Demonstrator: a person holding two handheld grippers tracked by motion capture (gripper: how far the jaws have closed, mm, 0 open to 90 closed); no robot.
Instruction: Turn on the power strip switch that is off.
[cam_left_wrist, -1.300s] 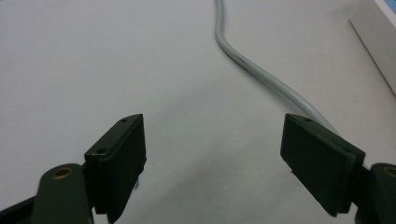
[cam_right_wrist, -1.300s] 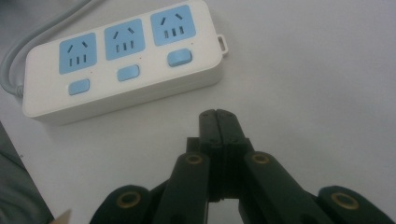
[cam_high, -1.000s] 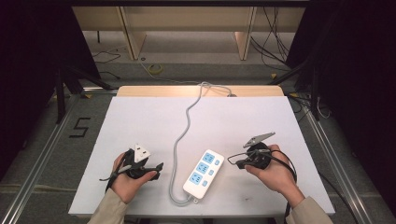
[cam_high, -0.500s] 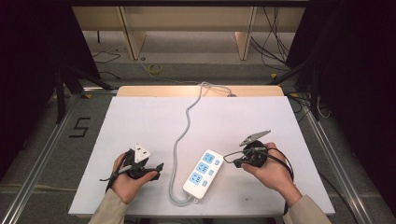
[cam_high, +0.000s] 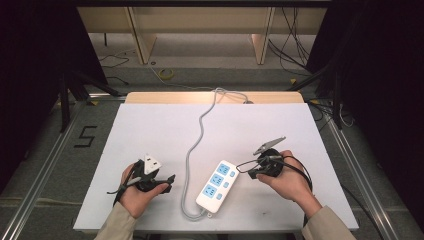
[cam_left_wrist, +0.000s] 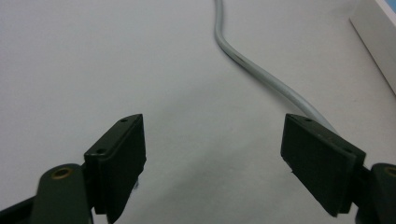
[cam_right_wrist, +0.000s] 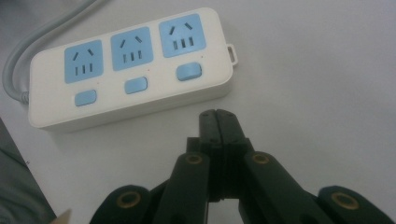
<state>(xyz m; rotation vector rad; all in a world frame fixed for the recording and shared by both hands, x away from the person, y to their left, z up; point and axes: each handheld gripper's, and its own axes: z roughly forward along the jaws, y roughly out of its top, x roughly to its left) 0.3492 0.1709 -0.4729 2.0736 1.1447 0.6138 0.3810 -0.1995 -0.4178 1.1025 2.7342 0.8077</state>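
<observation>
Two hand-held grippers, each black with brass-coloured pivot rivets: the left gripper (cam_left_wrist: 212, 158) has flat rectangular pads (cam_left_wrist: 122, 158) fixed by small screws; the right gripper (cam_right_wrist: 218, 122) carries a grey triangular plate (cam_high: 269, 145) and looping black cable (cam_high: 300, 170). Beige sleeves (cam_high: 116, 224) cover both forearms.

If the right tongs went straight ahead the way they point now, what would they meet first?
Most likely the power strip: the shut right tongs point at its long side, near the switch by the end socket. A strip of bare table lies between; how much is unclear.
</observation>
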